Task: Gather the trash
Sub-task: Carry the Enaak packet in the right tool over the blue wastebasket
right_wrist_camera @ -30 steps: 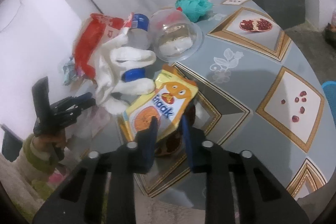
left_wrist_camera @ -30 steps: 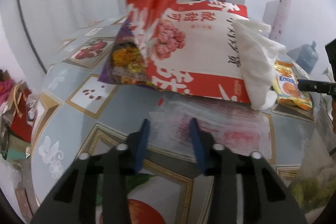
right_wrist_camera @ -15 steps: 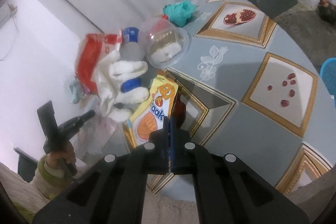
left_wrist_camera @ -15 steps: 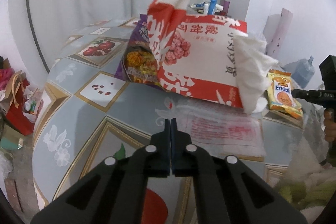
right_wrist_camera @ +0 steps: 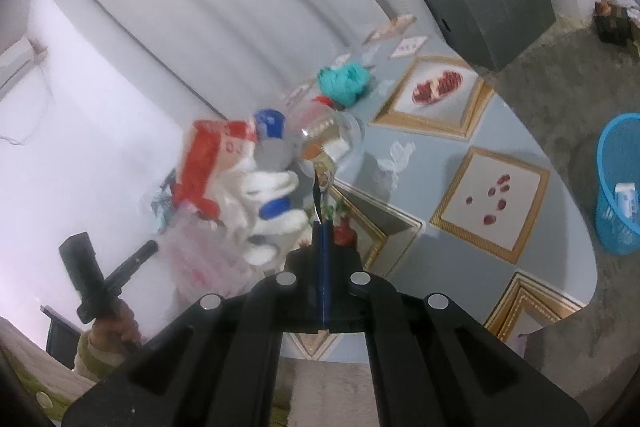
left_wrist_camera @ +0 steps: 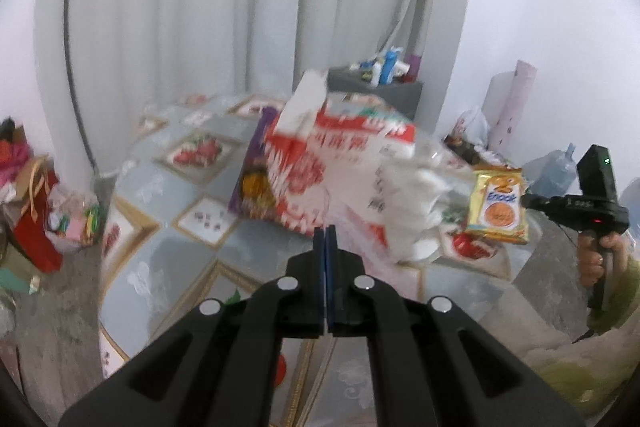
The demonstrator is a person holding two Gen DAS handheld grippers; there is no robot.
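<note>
closest in, right gripper [right_wrist_camera: 322,227] clamped shut on the bottom edge of the yellow snack packet [left_wrist_camera: 498,209], blue pads together with only that thin edge between them. seen edge-on from the right wrist, rising straight away from the fingertips. from the left wrist, hanging clear of the table [right_wrist_camera: 420,155], just right of the red-and-white bag [left_wrist_camera: 340,163], long axis near upright, printed face turned to the left camera

left gripper [left_wrist_camera: 327,233] shut too, pads pressed together, apparently pinching the thin clear printed bag [right_wrist_camera: 200,263] just in front of the red-and-white bag. blur here, so hard to be sure of that grip

behind the red-and-white bag, a clear dome tub [right_wrist_camera: 332,135], then a teal crumple [right_wrist_camera: 344,83], both on the table

far out, well right of the red-and-white bag and off the table, a blue basket [right_wrist_camera: 618,183] down on the floor. probably the drop spot: off to the right of the right fingers, right hand the nearer one, packet needing a swing right and then down
</note>
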